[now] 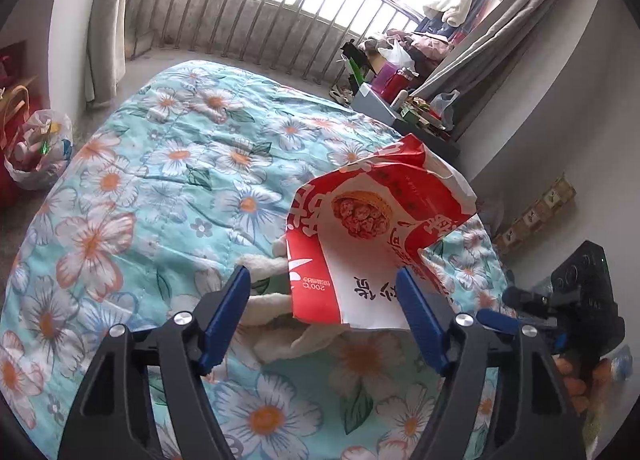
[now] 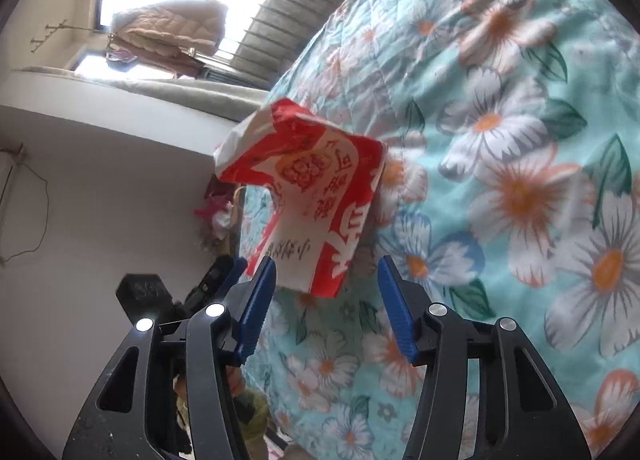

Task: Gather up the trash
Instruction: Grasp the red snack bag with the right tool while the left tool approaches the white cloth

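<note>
A red and white paper food bag rests crumpled on a floral quilt, over a cream fluffy item. My left gripper is open around the bag's near end. Its right finger touches the bag's edge and its left finger stands apart. In the right wrist view the same bag sits between the fingers of my right gripper, which is open. Its left finger is against the bag's lower corner and its right finger is clear of it. The quilt fills the right side.
A full clear plastic bag sits on the floor left of the bed. A cluttered low table stands by the curtain at the far right. The black body of the other gripper is close on the right. A black dumbbell-like object lies by the wall.
</note>
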### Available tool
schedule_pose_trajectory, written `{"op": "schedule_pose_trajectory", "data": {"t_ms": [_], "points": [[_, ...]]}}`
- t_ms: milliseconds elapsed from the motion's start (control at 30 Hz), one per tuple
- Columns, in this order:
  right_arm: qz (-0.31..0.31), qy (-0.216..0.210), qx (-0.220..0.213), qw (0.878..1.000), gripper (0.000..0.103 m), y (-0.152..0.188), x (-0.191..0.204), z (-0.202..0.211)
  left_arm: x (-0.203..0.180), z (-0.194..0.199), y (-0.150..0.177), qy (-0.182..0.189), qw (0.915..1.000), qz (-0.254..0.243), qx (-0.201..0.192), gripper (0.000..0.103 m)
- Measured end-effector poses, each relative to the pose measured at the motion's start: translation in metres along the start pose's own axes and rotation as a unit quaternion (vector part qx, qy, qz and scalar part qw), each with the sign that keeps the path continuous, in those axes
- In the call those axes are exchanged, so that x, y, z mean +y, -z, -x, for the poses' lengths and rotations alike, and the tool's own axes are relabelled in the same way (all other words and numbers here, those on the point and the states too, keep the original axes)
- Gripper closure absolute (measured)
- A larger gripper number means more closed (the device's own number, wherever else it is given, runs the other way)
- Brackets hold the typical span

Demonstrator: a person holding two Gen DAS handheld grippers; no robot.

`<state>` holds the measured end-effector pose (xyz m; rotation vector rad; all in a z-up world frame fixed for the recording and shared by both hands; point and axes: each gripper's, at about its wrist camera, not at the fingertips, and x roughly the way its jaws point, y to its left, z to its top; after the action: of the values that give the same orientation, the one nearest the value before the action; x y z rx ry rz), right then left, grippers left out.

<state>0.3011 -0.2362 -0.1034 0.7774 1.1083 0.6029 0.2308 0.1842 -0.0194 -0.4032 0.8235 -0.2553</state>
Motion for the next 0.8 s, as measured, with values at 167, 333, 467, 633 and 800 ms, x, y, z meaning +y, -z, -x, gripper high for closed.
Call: {"op": "schedule_pose_trajectory", "data": {"t_ms": [167,333,467,633,800], "points": [[0.036,0.001,-0.069,0.997,0.051,-0.043,0.037,0.027,0.01,0.014,0.004,0.013,0.9996,0.017,-0.017,0.04],[0.091,0.015,-0.096,0.991,0.051,-0.095,0.081,0.011,0.015,0.021,0.014,0.023,0.9993,0.023,-0.015,0.051],[0.103,0.076,-0.04,0.991,0.051,-0.112,0.077,-0.047,0.018,0.029,0.018,0.023,0.999,0.028,-0.025,0.057],[0.168,0.116,0.035,0.978,0.052,-0.04,0.063,-0.085,0.023,0.039,0.01,0.044,0.9967,0.048,-0.048,0.058],[0.264,0.169,0.006,0.95,0.052,0.017,0.071,-0.095,0.009,0.026,0.001,0.068,0.996,0.033,-0.046,0.058]]}}
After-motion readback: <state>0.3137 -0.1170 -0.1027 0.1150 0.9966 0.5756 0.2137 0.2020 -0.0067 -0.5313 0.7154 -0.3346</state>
